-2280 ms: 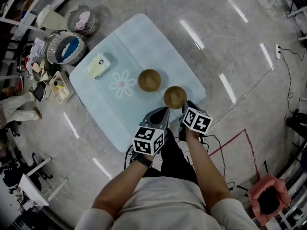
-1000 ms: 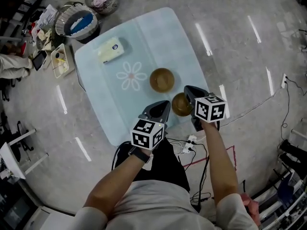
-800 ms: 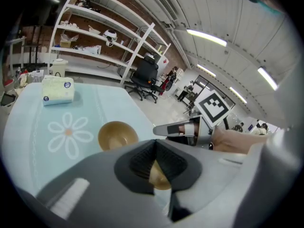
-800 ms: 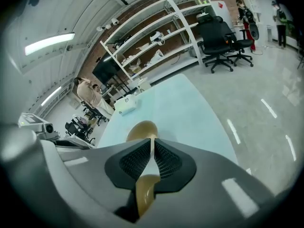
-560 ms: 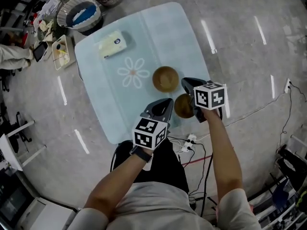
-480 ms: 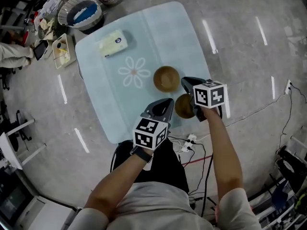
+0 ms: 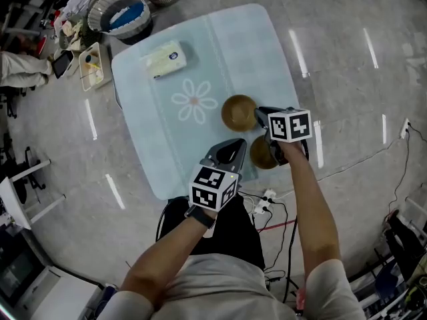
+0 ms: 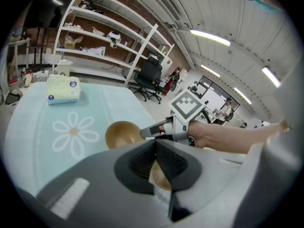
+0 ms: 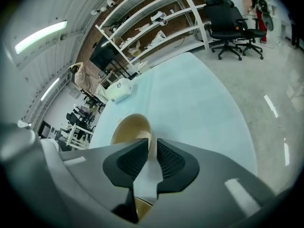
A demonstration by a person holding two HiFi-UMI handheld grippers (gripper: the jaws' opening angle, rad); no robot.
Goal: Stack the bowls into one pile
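Two golden-brown bowls are in view. One bowl (image 7: 239, 112) (image 8: 121, 133) stands on the light blue table (image 7: 173, 145), right of the flower print. The second bowl (image 7: 262, 155) (image 9: 129, 128) hangs at the table's near right edge. My right gripper (image 7: 269, 139) (image 9: 151, 156) is shut on its rim, and the rim runs between the pads. My left gripper (image 7: 230, 155) (image 8: 155, 147) hovers just left of the held bowl, shut with nothing in it. In the left gripper view the held bowl (image 8: 159, 178) peeks out behind the jaws, with the right gripper (image 8: 159, 129) beyond.
A tissue box (image 7: 165, 59) (image 8: 62, 89) lies at the table's far left. Two baskets (image 7: 120, 15) and a tray (image 7: 93, 65) sit on the floor beyond the table. Cables (image 7: 268, 199) lie on the floor by the person's legs. Shelving and office chairs stand further off.
The right gripper has come onto the near bowl and shut on its rim. That bowl now sits slightly nearer the table's edge. The left gripper has stayed shut beside it.
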